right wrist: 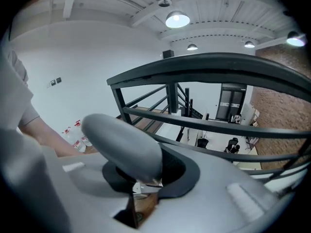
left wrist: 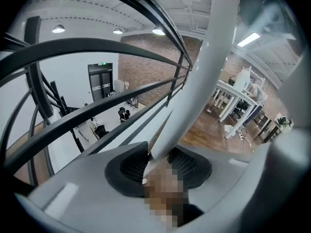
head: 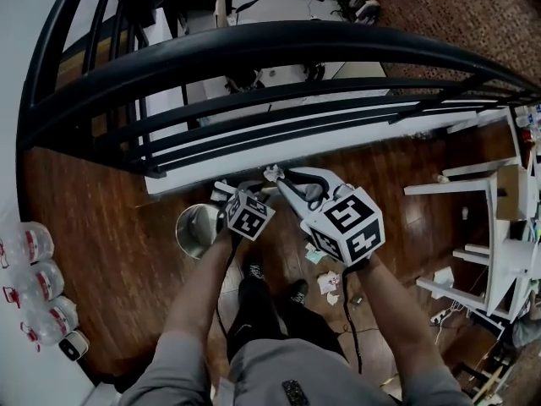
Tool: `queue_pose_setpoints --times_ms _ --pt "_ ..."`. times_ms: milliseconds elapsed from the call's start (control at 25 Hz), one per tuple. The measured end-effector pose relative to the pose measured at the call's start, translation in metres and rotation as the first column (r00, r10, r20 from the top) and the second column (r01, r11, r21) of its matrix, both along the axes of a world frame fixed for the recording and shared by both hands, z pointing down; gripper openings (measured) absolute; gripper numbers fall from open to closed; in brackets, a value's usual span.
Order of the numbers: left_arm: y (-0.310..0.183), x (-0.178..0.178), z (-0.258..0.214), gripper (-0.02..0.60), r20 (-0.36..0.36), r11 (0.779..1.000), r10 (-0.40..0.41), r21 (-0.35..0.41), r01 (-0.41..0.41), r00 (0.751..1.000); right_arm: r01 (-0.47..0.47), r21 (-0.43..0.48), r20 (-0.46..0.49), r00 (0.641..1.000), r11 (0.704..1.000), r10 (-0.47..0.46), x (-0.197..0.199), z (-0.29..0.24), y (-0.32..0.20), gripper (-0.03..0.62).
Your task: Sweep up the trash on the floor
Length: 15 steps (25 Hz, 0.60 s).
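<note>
On the wooden floor [head: 101, 252] beside the black railing [head: 279, 41], a person stands with both grippers held low in front of the body. The left gripper [left wrist: 159, 163] has its jaws closed on a white pole [left wrist: 204, 72] that runs up and away between the pads, probably a broom handle. The right gripper [right wrist: 146, 176] is closed part-way on a rounded grey handle [right wrist: 121, 142]; what tool it belongs to cannot be told.

The trash lies unswept: crumpled paper [head: 328, 282] just beside the person's right foot, a smaller scrap [head: 314, 257] a little ahead of it, under the right gripper. A round metal bin [head: 197, 229] stands near the left gripper, apart from the scraps.

Progress, as judged: tools in hand, nothing gathered yet. No broom head or pan shows in any view. Left to do is the whole sweep, then collecting the pile.
</note>
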<state>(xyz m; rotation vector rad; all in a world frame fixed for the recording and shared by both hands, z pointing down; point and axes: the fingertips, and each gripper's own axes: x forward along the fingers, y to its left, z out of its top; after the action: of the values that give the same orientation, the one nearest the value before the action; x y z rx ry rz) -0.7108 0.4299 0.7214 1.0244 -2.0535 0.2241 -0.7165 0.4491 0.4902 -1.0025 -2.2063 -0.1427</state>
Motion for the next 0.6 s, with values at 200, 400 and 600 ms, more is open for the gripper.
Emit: queue_pose_setpoints --times_ms 200,400,600 --pt "-0.068 0.022 -0.002 0.126 -0.006 0.994 0.1 0.036 -0.1 0.995 -0.111 0.008 0.013 0.994 0.994 0.111 0.015 -0.005 -0.059 0.06" --pt "-0.134 0.061 -0.002 0.124 -0.023 0.978 0.201 0.064 -0.2 0.979 -0.215 0.009 0.011 0.977 0.977 0.215 0.044 -0.004 -0.122 0.06" --pt "-0.215 0.11 -0.005 0.124 -0.019 0.943 0.331 0.051 -0.329 0.944 -0.342 0.005 0.015 0.94 0.94 0.342 0.093 -0.008 -0.21 0.06"
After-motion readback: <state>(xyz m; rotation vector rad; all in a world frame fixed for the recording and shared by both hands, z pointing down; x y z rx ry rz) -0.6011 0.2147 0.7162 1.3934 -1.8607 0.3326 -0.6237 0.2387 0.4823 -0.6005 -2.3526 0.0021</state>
